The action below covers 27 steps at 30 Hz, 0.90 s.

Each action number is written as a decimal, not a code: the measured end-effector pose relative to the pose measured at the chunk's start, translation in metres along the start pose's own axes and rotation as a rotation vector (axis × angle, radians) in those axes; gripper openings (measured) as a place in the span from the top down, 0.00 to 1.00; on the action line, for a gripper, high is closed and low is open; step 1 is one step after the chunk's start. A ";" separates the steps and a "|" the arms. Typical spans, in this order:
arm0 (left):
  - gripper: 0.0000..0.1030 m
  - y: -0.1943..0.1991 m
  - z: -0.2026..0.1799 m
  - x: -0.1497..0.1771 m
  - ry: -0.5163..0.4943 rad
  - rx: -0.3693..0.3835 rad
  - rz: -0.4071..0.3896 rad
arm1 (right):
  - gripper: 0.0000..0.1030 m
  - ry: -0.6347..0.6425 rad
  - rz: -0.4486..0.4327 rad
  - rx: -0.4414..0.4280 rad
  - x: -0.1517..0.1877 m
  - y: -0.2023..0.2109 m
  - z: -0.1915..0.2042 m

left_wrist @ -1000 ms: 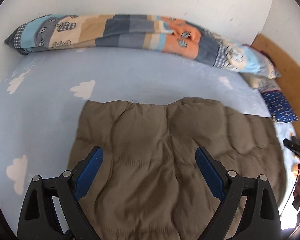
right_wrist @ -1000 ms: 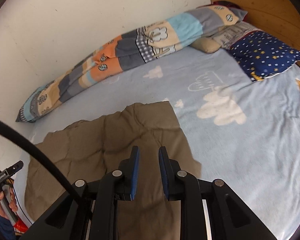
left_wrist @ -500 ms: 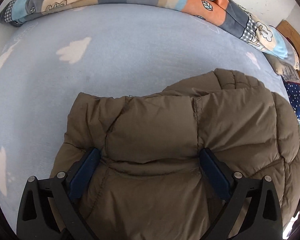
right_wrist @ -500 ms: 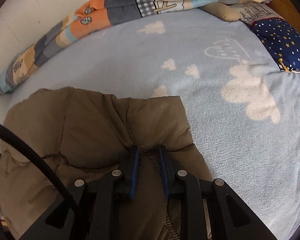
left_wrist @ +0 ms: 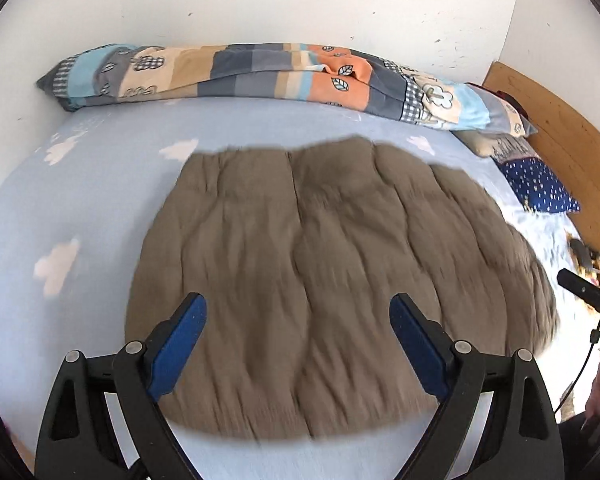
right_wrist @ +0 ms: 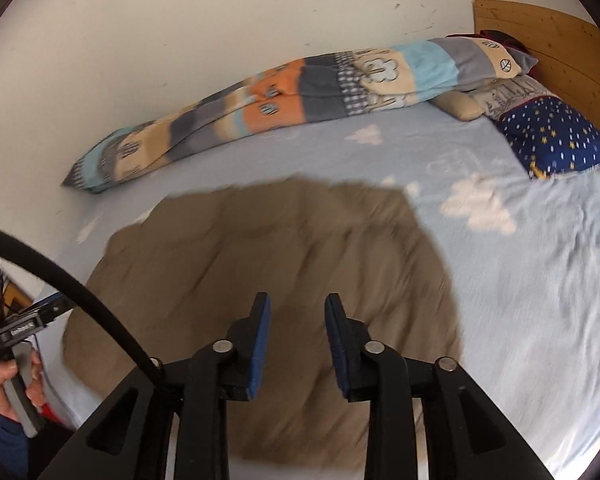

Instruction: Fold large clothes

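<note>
**Mia:** So, what does the left camera see?

**Ben:** One big brown puffy jacket (left_wrist: 324, 280) lies flat on the blue bed sheet (left_wrist: 60, 208) with white clouds. The left gripper (left_wrist: 298, 312) hangs over the near part of the jacket. Its two blue fingers (left_wrist: 180, 340) are spread far apart and nothing is between them. The jacket goes on past both fingers, out to each side and away toward the wall. The picture is a bit blurry, so I cannot tell if the fingers touch the cloth.

**Mia:** What else is there? Count for me.

**Ben:** One long patchwork blanket roll (left_wrist: 260, 76) lies by the white wall, well apart from the jacket. One dark blue pillow with dots (left_wrist: 540, 188) sits by the wooden headboard (left_wrist: 560, 128). One grey pillow is tucked behind it.

**Mia:** Now the right camera?

**Ben:** Same one jacket (right_wrist: 260, 264), in front of and under the right gripper (right_wrist: 296, 308). Its two blue fingers (right_wrist: 260, 344) stand a little way apart, closer together than the left ones, with nothing in them. The jacket's right edge is just beside the gripper, and most of the jacket spreads to the left.

**Mia:** And the other things?

**Ben:** One blanket roll (right_wrist: 300, 88), one starry blue pillow (right_wrist: 556, 140), one headboard (right_wrist: 548, 36), and the blue sheet (right_wrist: 540, 300). At the far left edge, one hand (right_wrist: 8, 384) holds the handle of the other tool.
</note>
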<state>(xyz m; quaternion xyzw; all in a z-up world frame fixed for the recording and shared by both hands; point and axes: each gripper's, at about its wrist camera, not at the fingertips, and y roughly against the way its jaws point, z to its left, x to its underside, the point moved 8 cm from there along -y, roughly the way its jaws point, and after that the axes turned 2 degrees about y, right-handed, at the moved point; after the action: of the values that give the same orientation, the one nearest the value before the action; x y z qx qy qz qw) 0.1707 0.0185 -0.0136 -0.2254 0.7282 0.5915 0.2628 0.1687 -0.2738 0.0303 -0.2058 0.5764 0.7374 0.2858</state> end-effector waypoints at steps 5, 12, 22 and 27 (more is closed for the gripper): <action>0.10 0.004 -0.013 0.032 -0.010 -0.039 -0.043 | 0.69 0.025 -0.009 -0.007 0.053 0.018 0.044; 0.10 -0.032 -0.010 0.048 -0.019 -0.080 0.010 | 0.66 0.072 0.011 0.033 0.073 -0.006 0.060; 0.04 -0.056 -0.011 0.059 -0.088 -0.138 0.027 | 0.64 0.090 0.129 0.112 0.088 -0.062 0.052; 0.03 -0.060 -0.013 0.061 -0.100 -0.153 0.022 | 0.64 0.084 0.150 0.109 0.092 -0.071 0.047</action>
<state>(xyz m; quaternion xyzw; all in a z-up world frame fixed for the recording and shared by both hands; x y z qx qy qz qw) 0.1611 -0.0073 -0.0955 -0.2069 0.6692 0.6589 0.2743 0.1475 -0.1996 -0.0682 -0.1770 0.6410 0.7149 0.2163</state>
